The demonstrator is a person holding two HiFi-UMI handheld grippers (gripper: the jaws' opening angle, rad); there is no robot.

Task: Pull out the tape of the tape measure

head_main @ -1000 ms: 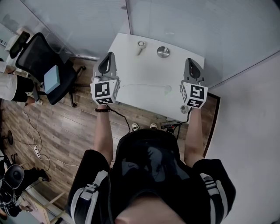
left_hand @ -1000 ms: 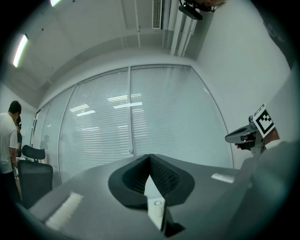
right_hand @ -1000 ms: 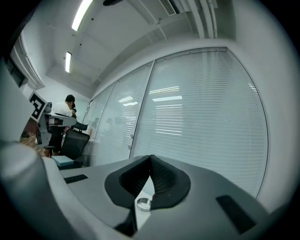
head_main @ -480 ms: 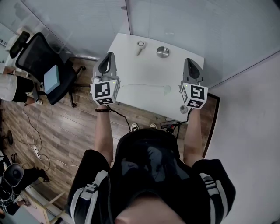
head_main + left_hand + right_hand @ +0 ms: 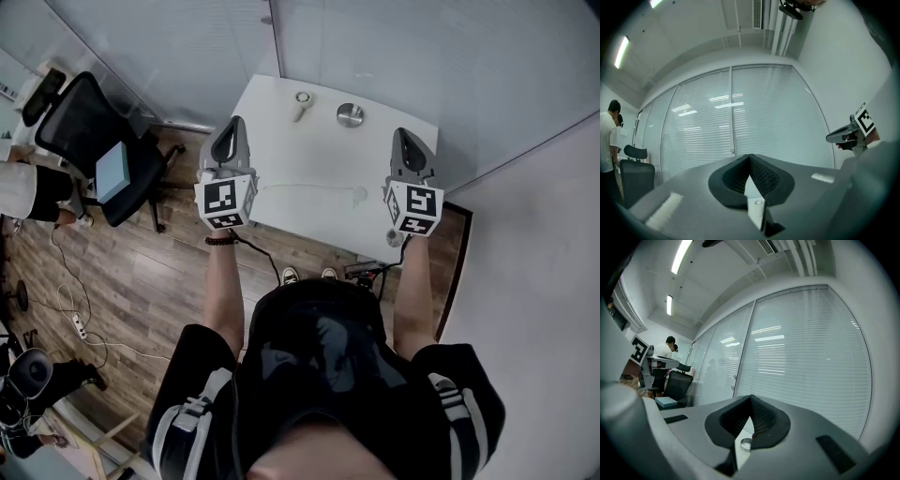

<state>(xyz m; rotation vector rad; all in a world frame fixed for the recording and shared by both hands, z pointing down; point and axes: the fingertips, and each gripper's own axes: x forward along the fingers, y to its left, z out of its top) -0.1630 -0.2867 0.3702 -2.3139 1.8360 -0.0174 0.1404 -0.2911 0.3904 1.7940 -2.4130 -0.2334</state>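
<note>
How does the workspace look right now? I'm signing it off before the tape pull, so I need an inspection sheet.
Surface: white table, set against the glass wall.
Job's things: round silver thing at the far side, perhaps the tape measure; faint pale line across the table, too thin to identify.
Clutter: small white stemmed thing beside the silver one.
Grippers: left tool and right tool both have their jaws together, nothing seen gripped.
Cables: black cable below the left tool; white cable on the floor.
Surroundings: office chair with a light blue box; a person at the left.
</note>
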